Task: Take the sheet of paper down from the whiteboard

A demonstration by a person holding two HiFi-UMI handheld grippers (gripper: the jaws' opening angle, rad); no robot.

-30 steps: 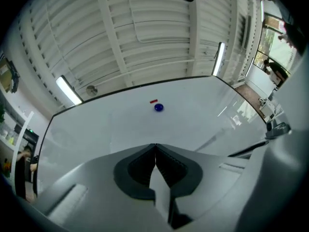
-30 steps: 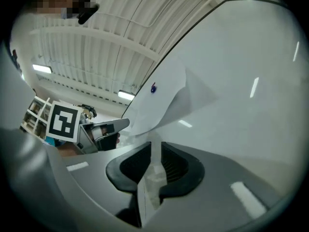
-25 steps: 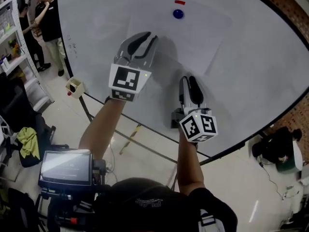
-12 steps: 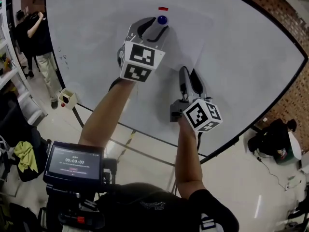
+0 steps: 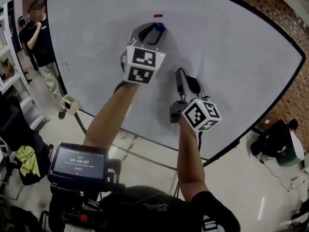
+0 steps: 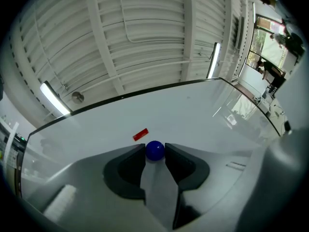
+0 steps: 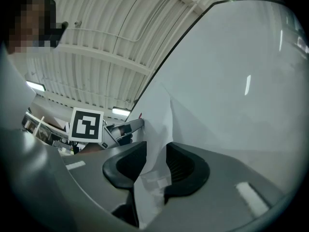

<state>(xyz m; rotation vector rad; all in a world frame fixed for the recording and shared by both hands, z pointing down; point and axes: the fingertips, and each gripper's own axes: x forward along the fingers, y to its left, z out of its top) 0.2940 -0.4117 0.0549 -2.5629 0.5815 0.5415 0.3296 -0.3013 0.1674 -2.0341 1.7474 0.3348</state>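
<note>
1. Magnet [image 5: 160, 27] pins the paper [image 5: 186, 42] high on the board [image 5: 251, 66]. It sits right between your left gripper's [image 5: 155, 29] closing jaws, tips touching it.
2. Your right gripper [image 5: 186, 81], lower down, is closing loosely round the paper's bottom edge.
3. Left's nearest, so I'd pull the magnet straight off.

Both bare forearms reached up and forward, the left arm [image 5: 112, 115] stretched higher than the right arm [image 5: 187, 151]. The left gripper [image 5: 155, 30] pointed up and away, its marker cube [image 5: 142, 64] facing the head; its 2 jaws were closing, their tips against either side of a blue magnet [image 6: 155, 150]. The right gripper [image 5: 186, 79] sat lower and nearer the body, tilted likewise. Its jaws were closing too but stood apart, with the sheet of paper [image 7: 157, 129] between them.
</note>
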